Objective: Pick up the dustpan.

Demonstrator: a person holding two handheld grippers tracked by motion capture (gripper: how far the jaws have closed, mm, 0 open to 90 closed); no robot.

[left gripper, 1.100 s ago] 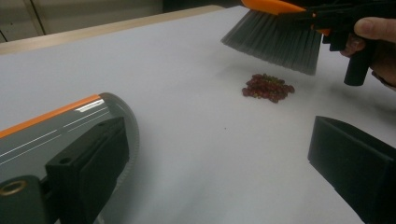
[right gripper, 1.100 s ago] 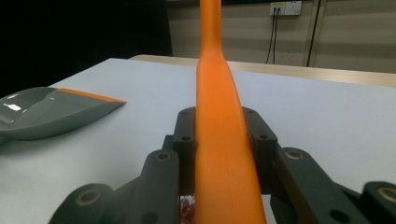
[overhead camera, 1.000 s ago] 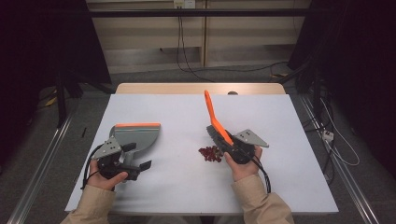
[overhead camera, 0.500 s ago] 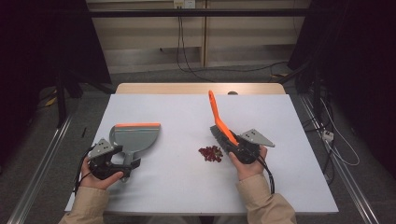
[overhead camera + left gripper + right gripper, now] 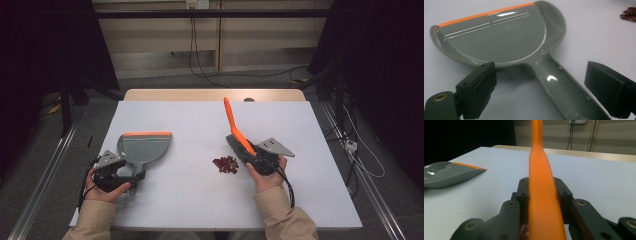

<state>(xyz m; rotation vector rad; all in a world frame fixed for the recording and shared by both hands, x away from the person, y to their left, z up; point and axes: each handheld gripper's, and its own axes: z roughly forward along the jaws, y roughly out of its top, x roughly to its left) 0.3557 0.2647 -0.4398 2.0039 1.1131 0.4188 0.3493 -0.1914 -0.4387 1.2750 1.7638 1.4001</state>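
My left gripper point(image 5: 131, 176) came back to the dustpan point(image 5: 144, 149) handle, fingers wide, just been closing. Right gripper point(image 5: 256, 156) clamps the brush point(image 5: 235, 131). White counter point(image 5: 190, 200), dark room, red crumbs point(image 5: 226, 164).

Taking the small heap of scraps point(image 5: 226, 164) on the worktop point(image 5: 200, 200) as the landmark: the dustpan point(image 5: 142, 148) lies flat well to its left, its handle running back toward the person's edge, where the left gripper point(image 5: 131, 176) stands with the handle between its open fingers point(image 5: 477, 86). Just right of the heap the brush point(image 5: 239, 141) rests its head on the worktop, its handle tilting up and away beyond the heap, with the right gripper point(image 5: 260, 159) clamped on it from the near side.
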